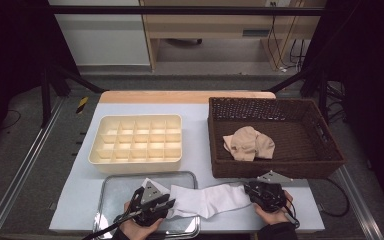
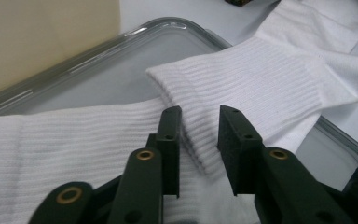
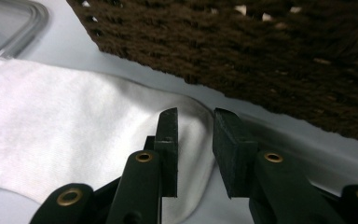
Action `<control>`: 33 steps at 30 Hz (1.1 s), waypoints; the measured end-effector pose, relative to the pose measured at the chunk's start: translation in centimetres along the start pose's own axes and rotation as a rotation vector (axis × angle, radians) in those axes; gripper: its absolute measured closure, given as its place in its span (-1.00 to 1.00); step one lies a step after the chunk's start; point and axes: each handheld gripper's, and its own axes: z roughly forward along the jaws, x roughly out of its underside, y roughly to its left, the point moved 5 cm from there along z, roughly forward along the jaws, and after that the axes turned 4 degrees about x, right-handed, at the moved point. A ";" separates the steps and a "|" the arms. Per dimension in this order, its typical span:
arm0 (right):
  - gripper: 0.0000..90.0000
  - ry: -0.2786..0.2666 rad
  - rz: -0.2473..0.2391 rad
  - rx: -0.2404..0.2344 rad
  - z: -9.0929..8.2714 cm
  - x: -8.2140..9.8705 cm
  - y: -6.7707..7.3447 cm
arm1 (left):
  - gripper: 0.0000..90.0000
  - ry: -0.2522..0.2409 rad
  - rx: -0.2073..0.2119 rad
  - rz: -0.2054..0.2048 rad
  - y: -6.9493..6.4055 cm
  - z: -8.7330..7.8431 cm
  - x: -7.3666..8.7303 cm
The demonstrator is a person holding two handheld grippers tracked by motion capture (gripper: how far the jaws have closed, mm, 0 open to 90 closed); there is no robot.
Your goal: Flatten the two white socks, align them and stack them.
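White ribbed cotton: a sock (image 1: 207, 200) stretched flat along the near edge of the tabletop (image 1: 197, 145), cuff end lying over the right part of a clear shallow tray (image 1: 112, 192), toe end out on the bare surface just in front of a dark brown wicker basket (image 1: 275, 170).

Left gripper (image 1: 169, 205) down over the tray. Seen along its own jaws in the left gripper view (image 2: 199, 135): released, jaws parted, a raised ridge of the ribbed cuff (image 2: 261, 79) standing in the gap between them, pads not clamped on it. Tray rim (image 2: 74, 70) curving behind.

Right gripper (image 1: 247, 189) at the toe end, close under the basket's front wall. In the right gripper view (image 3: 195, 140): likewise released, jaws apart, the rounded smooth toe of the sock (image 3: 74, 130) reaching between them, woven basket wall (image 3: 242, 46) just beyond.

Farther back, a cream compartment box (image 1: 136, 165) behind the tray, and a crumpled beige cloth (image 1: 247, 143) inside the basket.
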 end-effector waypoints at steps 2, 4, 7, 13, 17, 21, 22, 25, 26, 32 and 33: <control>0.60 0.019 0.004 -0.005 0.3 0.2 0.0 | 0.66 0.004 -0.003 -0.001 0.0 0.1 0.1; 0.68 0.017 -0.005 -0.011 0.4 0.2 0.0 | 0.74 0.006 -0.004 -0.001 0.0 0.2 0.1; 0.89 0.029 -0.010 -0.022 0.3 0.2 0.2 | 0.85 0.004 -0.005 -0.004 -0.1 0.2 0.1; 0.92 -0.025 -0.017 -0.036 -1.6 -0.8 1.0 | 0.95 -0.060 0.030 0.008 -0.3 -1.7 -1.0; 0.91 -0.062 -0.013 -0.057 -2.9 -1.5 1.4 | 0.95 -0.107 0.041 0.013 0.2 -4.0 -1.8; 0.91 -0.097 -0.029 -0.093 -4.0 -2.4 2.2 | 0.95 -0.137 0.039 -0.011 1.7 -6.1 -2.2; 0.91 -0.101 -0.029 -0.109 -4.2 -2.6 2.7 | 0.95 -0.140 0.037 -0.015 2.2 -6.6 -2.2; 0.91 -0.115 -0.041 -0.157 -4.5 -3.4 4.2 | 0.95 -0.146 0.023 -0.043 3.6 -7.9 -1.8; 0.91 -0.116 -0.054 -0.172 -4.5 -3.6 4.8 | 0.95 -0.143 0.017 -0.048 4.0 -8.2 -1.7; 0.91 -0.088 -0.104 -0.224 -3.3 -4.3 7.7 | 0.95 -0.131 -0.019 -0.082 6.2 -9.1 -0.6; 0.91 -0.082 -0.109 -0.228 -3.1 -4.3 8.0 | 0.95 -0.126 -0.021 -0.089 6.5 -9.0 -0.4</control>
